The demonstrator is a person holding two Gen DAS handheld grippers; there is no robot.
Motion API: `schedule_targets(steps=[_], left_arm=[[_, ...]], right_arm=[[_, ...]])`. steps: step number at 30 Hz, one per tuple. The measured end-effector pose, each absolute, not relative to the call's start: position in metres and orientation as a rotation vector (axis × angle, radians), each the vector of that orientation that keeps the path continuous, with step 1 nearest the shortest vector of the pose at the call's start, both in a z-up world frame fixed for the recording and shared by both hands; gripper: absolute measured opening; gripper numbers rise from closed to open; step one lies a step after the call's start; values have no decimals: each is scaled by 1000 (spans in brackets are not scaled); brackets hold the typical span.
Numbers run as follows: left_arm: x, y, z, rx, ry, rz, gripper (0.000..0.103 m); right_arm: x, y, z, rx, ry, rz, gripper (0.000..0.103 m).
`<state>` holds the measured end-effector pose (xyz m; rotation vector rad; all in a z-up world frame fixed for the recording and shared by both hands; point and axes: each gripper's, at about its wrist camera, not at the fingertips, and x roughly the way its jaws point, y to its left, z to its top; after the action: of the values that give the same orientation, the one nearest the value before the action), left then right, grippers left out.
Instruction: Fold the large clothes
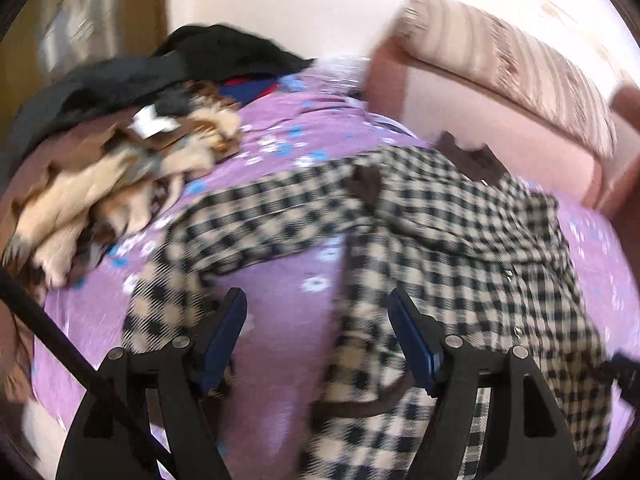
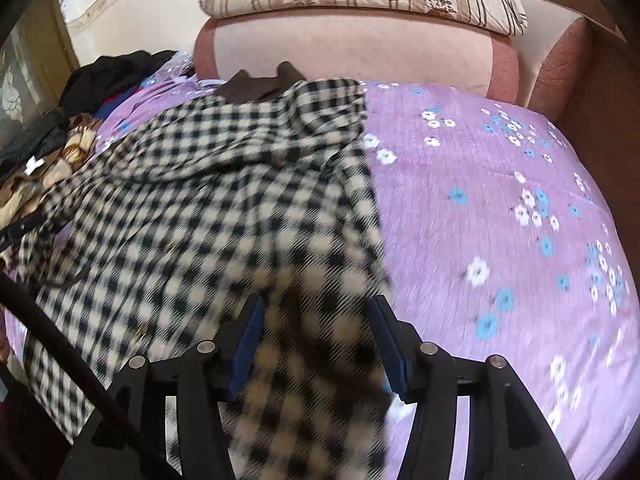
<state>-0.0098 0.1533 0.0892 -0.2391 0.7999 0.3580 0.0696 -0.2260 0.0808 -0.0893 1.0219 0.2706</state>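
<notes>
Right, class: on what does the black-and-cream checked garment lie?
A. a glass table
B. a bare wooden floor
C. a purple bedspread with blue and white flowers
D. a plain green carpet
C: the black-and-cream checked garment is spread across the purple bedspread with blue and white flowers, which shows on both sides of it.

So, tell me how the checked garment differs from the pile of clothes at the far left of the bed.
The checked garment is a single piece in a black-and-cream check, spread across the middle of the purple floral bedspread. The pile of clothes is several pieces, brown, tan and black, heaped and crumpled. The checked garment reaches down between the fingers of the right hand-held gripper; the pile lies away from both grippers. Both rest on the bedspread, unfolded.
</notes>
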Motion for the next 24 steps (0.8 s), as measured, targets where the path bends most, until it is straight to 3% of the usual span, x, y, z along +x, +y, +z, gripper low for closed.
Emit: schedule_targets(steps=[17, 24], left_arm=[[-51, 215, 96, -424, 734, 495, 72], [-85, 254, 129, -408, 593, 668, 74]], right_arm=[[14, -164, 73, -146, 1052, 372, 65], [20, -126, 77, -187, 1049, 446, 65]])
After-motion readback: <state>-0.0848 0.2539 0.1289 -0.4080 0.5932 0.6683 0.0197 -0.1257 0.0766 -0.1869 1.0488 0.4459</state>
